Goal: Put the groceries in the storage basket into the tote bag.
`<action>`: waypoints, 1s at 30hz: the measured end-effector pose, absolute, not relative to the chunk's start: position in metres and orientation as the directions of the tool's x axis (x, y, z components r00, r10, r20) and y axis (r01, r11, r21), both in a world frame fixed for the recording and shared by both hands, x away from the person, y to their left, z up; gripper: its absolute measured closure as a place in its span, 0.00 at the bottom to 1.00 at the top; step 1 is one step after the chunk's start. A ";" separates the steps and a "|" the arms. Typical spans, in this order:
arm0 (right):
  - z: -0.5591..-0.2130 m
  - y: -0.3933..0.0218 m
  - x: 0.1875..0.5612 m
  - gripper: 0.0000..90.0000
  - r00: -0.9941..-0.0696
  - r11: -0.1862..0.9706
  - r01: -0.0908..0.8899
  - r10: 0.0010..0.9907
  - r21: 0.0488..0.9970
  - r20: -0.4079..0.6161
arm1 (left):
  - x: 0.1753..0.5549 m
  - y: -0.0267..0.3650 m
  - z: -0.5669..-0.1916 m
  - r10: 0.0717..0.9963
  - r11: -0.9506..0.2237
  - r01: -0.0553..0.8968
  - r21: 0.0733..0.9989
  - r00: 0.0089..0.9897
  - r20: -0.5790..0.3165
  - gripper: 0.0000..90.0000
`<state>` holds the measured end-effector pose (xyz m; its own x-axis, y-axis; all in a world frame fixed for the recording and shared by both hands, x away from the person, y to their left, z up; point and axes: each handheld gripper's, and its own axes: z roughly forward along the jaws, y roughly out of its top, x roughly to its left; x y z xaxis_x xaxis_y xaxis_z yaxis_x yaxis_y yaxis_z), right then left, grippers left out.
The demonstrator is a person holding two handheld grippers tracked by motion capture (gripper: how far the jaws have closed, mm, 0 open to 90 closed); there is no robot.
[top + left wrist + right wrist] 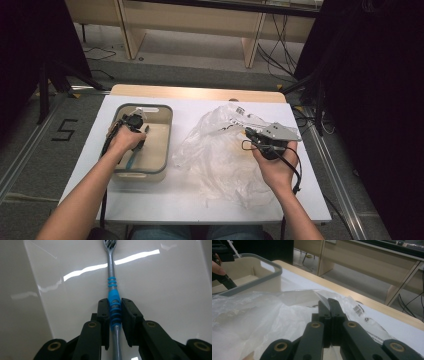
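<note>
A: Pinching the toothbrush (113,300) by its blue ribbed grip, the left hand-held gripper (115,312) hangs over the pale floor of the bin (169,131), bristles pointing away from the camera. The jaws sit tight against both sides of the handle.

B: And the right hand-held gripper (329,305)?

A: Its jaws are pressed together, and a fold of the clear plastic bag (220,155) seems caught between them. The bag lies crumpled on the white bench (165,200), just beside the bin.

B: What might go wrong?

A: The handle is round and slick apart from those ribs. If the left hand tilts, I'd expect the brush to swivel between the jaws or slip down into the bin.

B: And the bag?

A: Thin film stretches. A firm pull with that small pinch could tear it, or it could slide free. I can't tell where its mouth is, so aiming the brush inside looks awkward.
</note>
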<state>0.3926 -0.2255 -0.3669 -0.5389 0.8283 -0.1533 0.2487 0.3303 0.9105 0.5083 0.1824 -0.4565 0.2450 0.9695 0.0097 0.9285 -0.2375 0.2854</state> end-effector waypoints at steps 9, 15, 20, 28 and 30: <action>-0.368 -0.226 0.393 1.00 -0.538 0.331 0.251 0.829 0.910 -0.153 | 0.507 0.179 -0.456 0.965 -0.260 0.922 0.287 0.260 0.037 0.86; -0.368 -0.226 0.393 1.00 -0.538 0.333 0.250 0.828 0.909 -0.155 | 0.506 0.180 -0.456 0.961 -0.273 0.916 0.295 0.274 0.040 0.87; -0.368 -0.226 0.393 1.00 -0.537 0.331 0.252 0.830 0.910 -0.153 | 0.504 0.182 -0.456 0.963 -0.262 0.913 0.314 0.267 0.027 0.87; -0.368 -0.226 0.394 1.00 -0.537 0.332 0.252 0.829 0.909 -0.154 | 0.503 0.183 -0.455 0.961 -0.263 0.901 0.343 0.277 0.009 0.87; -0.368 -0.226 0.394 1.00 -0.537 0.331 0.252 0.830 0.909 -0.154 | 0.502 0.183 -0.453 0.960 -0.262 0.895 0.360 0.278 0.007 0.87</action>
<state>0.3935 -0.2264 -0.3682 -0.5367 0.8297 -0.1536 0.2516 0.3311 0.9094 0.5025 0.1827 -0.4526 0.2784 0.9604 0.0073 0.8954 -0.2623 0.3598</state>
